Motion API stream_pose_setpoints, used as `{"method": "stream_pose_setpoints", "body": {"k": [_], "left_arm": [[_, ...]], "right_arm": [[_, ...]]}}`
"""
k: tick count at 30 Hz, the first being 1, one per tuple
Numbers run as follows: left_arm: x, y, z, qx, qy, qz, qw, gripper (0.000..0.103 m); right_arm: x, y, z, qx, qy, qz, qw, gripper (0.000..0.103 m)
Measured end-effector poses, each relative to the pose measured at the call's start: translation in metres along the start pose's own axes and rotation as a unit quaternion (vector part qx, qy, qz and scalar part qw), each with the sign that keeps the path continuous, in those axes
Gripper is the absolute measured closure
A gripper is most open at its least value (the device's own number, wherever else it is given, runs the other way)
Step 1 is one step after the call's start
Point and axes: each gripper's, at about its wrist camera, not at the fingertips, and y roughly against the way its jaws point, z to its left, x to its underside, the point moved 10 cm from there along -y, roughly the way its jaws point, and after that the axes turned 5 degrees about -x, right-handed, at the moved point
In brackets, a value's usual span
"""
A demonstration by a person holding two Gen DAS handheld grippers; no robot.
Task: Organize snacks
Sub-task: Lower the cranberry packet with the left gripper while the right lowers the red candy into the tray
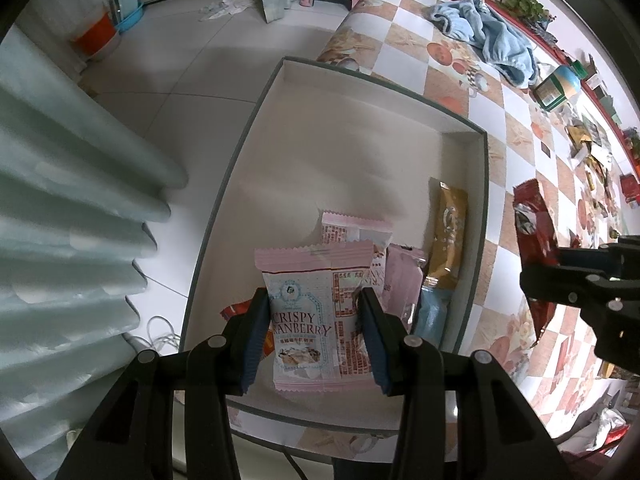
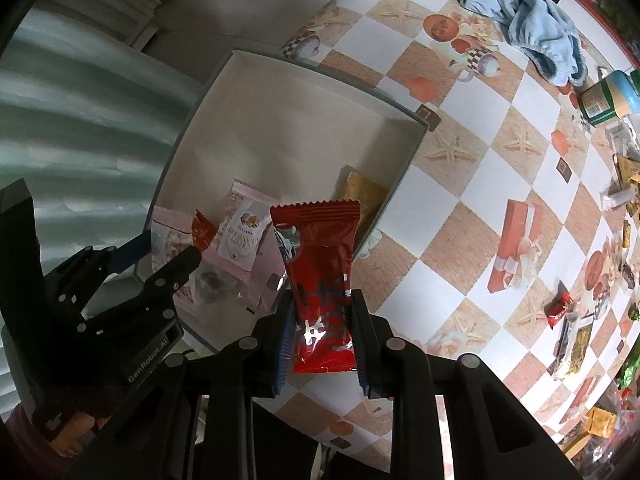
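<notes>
Right gripper [image 2: 322, 320] grips red packet [image 2: 320, 264]; lettering perhaps white.

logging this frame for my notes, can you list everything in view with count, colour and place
box: one, white inside with grey rim, at the table's edge
cranberry packet: one, pink and pale blue, held over the box
red packet: one, red, held just outside the box's rim
loose packets in box: several, mostly pink, one gold-brown, at the near end
towel: one, light blue, far side of the table
jar: one, green and cream, lying beside the towel
scattered snacks: many, mixed colours, right side of the table
table: one, orange and white check
left tool: black, shut on cranberry packet
right tool: black, shut on red packet
</notes>
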Motion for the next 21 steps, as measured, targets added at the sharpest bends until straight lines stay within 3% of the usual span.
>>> {"method": "stream_pose_setpoints", "body": {"k": [21], "left_arm": [[-0.01, -0.018, 0.0, -0.014, -0.011, 0.016, 0.9997, 0.055]], "right_arm": [[-0.037, -0.026, 0.018, -0.008, -0.006, 0.006, 1.0, 0.075]]}}
